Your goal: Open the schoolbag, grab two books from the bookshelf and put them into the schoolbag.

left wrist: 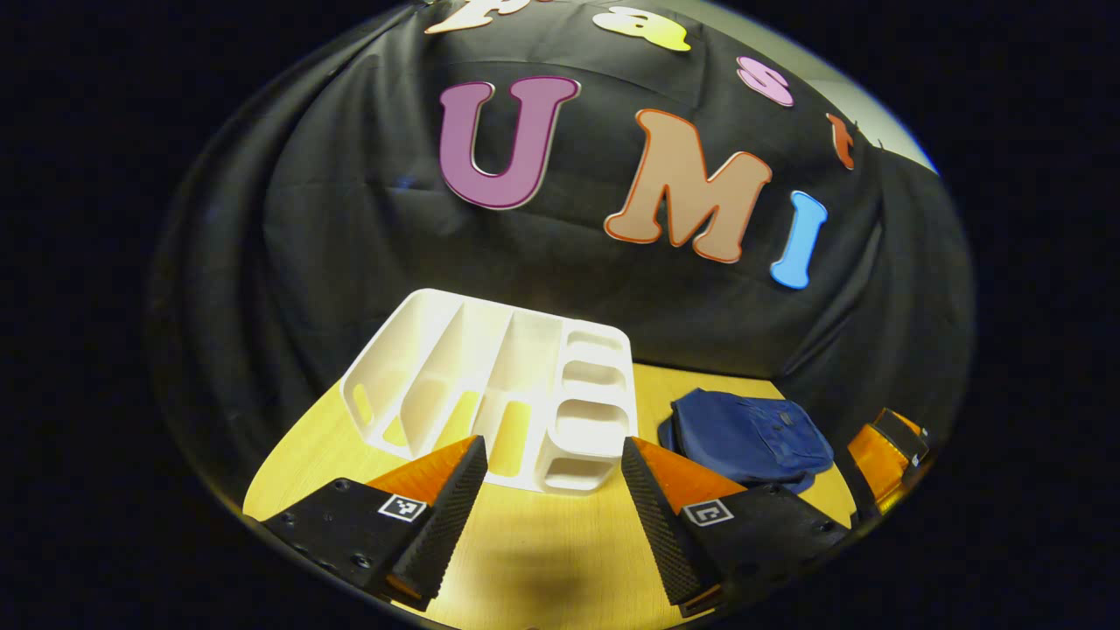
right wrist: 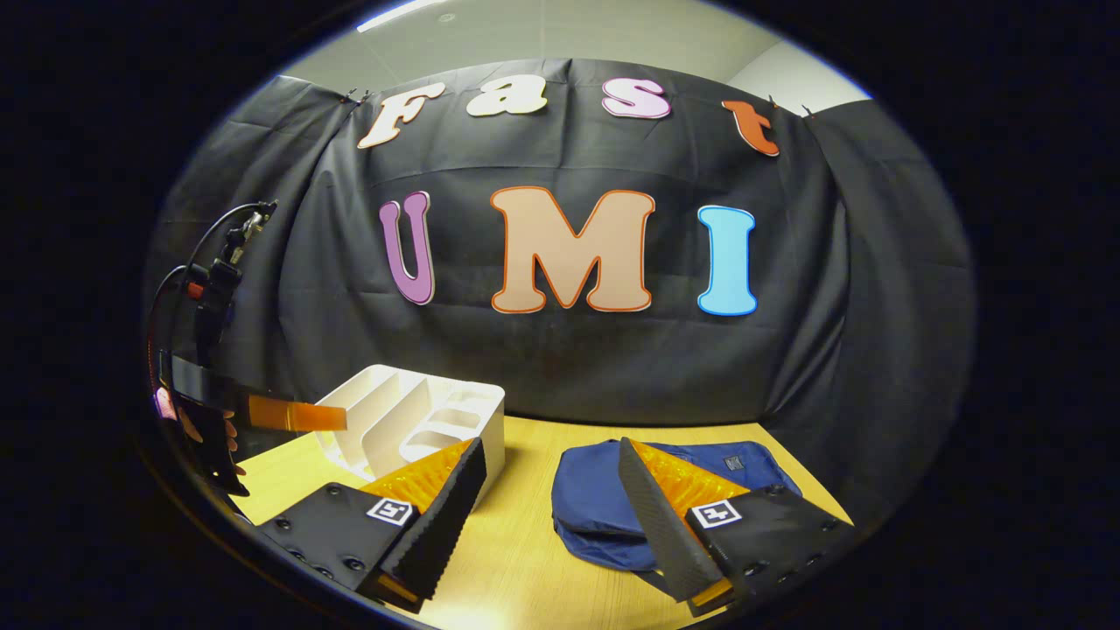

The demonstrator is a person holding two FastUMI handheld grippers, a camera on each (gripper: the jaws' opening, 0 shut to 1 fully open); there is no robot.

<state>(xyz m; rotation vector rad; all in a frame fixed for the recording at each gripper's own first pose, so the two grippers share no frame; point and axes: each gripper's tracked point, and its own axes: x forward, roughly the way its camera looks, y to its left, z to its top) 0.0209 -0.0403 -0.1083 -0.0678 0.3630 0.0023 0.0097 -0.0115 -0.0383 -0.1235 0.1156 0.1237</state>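
Pale yellow wood grain covers the counter (left wrist: 534, 534), smooth and bare in front of both pairs of tongs. On its far left part stands the white plastic bookshelf (left wrist: 490, 385), a moulded rack with tall thin dividers forming slots that run from front to back, its long axis lying across the counter; the rounded cut-out compartments sit at its right end, and no books can be made out in the slots. Just beside it to the right, apart from it, lies the navy fabric schoolbag (right wrist: 604, 490), flat and soft, slightly crumpled, its long axis running left to right along the counter's far edge; whether its zip is open cannot be told. Left tongs (left wrist: 553, 490) hang above the counter facing the bookshelf, spread wide with nothing between the ribbed pads. Right tongs (right wrist: 551, 499) are likewise spread wide and empty, one finger overlapping the schoolbag in the right gripper view.
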